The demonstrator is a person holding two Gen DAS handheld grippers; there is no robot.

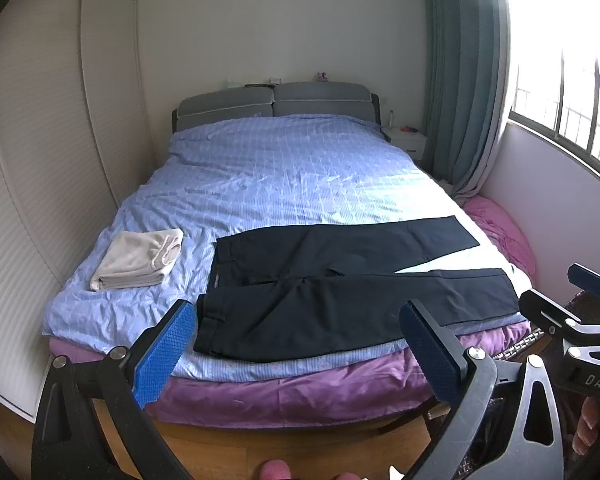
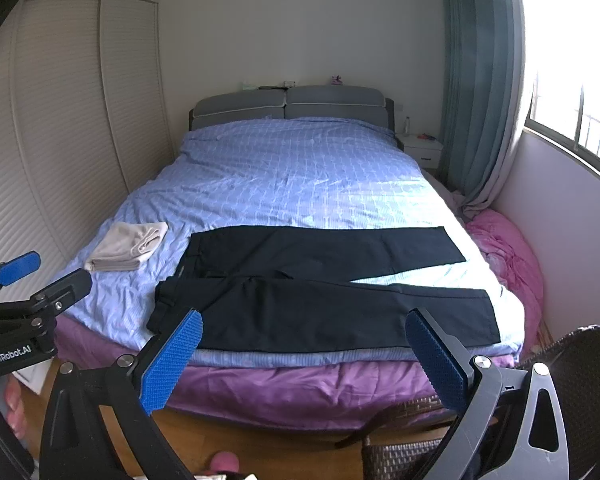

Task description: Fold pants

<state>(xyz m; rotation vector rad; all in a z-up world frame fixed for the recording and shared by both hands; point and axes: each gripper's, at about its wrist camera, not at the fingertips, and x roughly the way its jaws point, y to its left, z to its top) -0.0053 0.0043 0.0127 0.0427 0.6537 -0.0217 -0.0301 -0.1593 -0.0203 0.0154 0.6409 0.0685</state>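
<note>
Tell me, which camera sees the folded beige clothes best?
The left wrist view. There the beige clothes look bigger and sit clear of the gripper fingers. The right wrist view shows them too, whole but smaller, farther toward the left side, near the left gripper.

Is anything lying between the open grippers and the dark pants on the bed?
Nothing visible: the left gripper and right gripper face the pants directly; the folded beige garment lies off to the left.
</note>
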